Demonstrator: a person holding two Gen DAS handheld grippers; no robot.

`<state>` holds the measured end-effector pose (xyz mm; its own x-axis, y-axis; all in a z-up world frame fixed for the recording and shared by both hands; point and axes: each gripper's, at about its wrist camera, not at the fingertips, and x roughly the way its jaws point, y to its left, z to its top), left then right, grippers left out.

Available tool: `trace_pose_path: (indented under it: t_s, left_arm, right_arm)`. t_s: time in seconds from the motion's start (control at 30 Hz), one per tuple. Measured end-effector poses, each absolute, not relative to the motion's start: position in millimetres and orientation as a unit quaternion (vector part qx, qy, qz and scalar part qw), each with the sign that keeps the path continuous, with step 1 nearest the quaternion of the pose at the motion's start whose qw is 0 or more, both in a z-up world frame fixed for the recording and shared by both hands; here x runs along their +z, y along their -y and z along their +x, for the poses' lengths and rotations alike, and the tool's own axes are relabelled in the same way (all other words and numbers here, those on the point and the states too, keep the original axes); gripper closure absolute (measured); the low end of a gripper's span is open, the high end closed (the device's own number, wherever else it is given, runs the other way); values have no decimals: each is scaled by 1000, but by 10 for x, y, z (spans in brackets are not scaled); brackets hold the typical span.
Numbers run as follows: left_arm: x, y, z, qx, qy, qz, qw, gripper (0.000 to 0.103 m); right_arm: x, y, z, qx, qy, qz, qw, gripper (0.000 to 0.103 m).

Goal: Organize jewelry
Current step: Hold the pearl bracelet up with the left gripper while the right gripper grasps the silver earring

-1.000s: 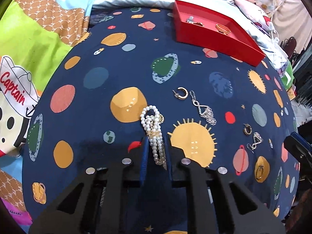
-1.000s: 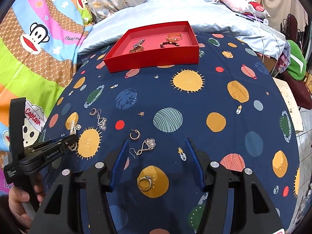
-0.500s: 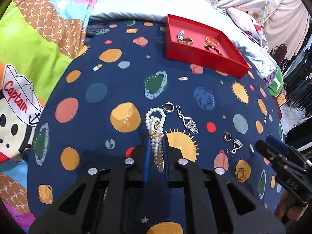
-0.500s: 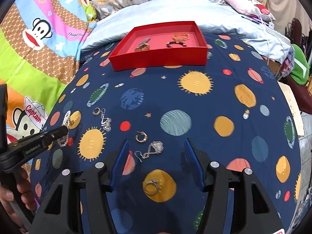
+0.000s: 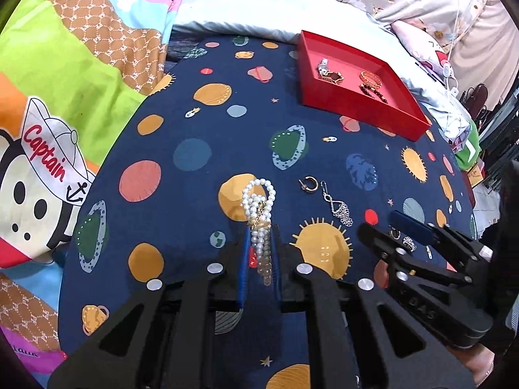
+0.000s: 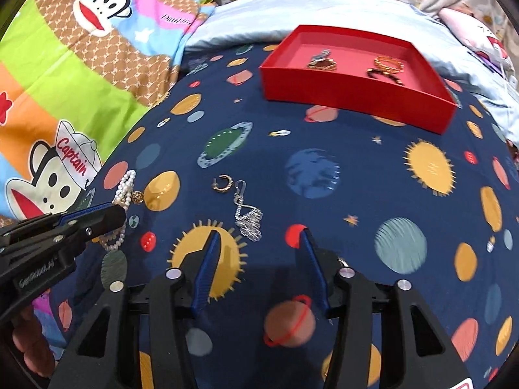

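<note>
My left gripper (image 5: pixel 261 230) is shut on a white pearl bracelet (image 5: pixel 259 206) and holds it above the dark blue planet-print cloth (image 5: pixel 207 129); the bracelet also shows in the right wrist view (image 6: pixel 125 189), hanging from the left gripper (image 6: pixel 115 212). My right gripper (image 6: pixel 259 236) is open and empty, low over the cloth, just near a silver dangle earring (image 6: pixel 248 217) and a gold hoop earring (image 6: pixel 223 184). Both also lie right of the bracelet in the left wrist view: dangle (image 5: pixel 339 206), hoop (image 5: pixel 309 184). The red tray (image 5: pixel 327 100) (image 6: pixel 350 97) at the back holds several pieces.
Small earrings and a ring (image 5: pixel 409 243) lie on the cloth by the right gripper (image 5: pixel 386 227) in the left wrist view. A bright cartoon blanket (image 5: pixel 65 103) lies to the left, pale bedding (image 6: pixel 259 9) behind the tray.
My left gripper has lifted the pearl bracelet and drawn back. My right gripper has moved left and forward, from the ring and silver earring toward the dangle earring.
</note>
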<state>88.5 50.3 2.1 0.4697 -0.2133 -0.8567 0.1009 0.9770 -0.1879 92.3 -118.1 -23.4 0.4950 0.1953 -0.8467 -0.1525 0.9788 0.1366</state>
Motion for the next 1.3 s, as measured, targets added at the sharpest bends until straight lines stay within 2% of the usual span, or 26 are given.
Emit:
trace_pose_path:
  t_s: [0.53, 0.63, 0.7, 0.9, 1.17, 1.2, 1.3]
  left_arm:
    - [-95, -594, 1001, -79, -519, -65, 849, 92]
    - [-120, -591, 1030, -79, -523, -67, 846, 92]
    - [-131, -584, 1038, -80, -524, -67, 845, 92]
    - [-148, -539, 1051, -85, -526, -64, 844, 92]
    - [-136, -477, 1032, -92, -526, -60, 843, 92]
    - [-134, -471, 1029, -93, -527, -60, 843, 92]
    - [-109, -446, 1012, -96, -525, -58, 844, 92]
  right_arm:
    - [-451, 1100, 1170, 110, -515, 29, 849, 57]
    - [-460, 1073, 1188, 111, -513, 23, 851, 65]
    - [-465, 1054, 1204, 109, -511, 13, 853, 76]
    - [-479, 1065, 1205, 101, -507, -4, 856, 94]
    - [-447, 1197, 1132, 96, -504, 14, 858, 95]
    - [-425, 1229, 1114, 95, -502, 19, 859, 100]
    - [-341, 1323, 1065, 91, -495, 32, 864, 100]
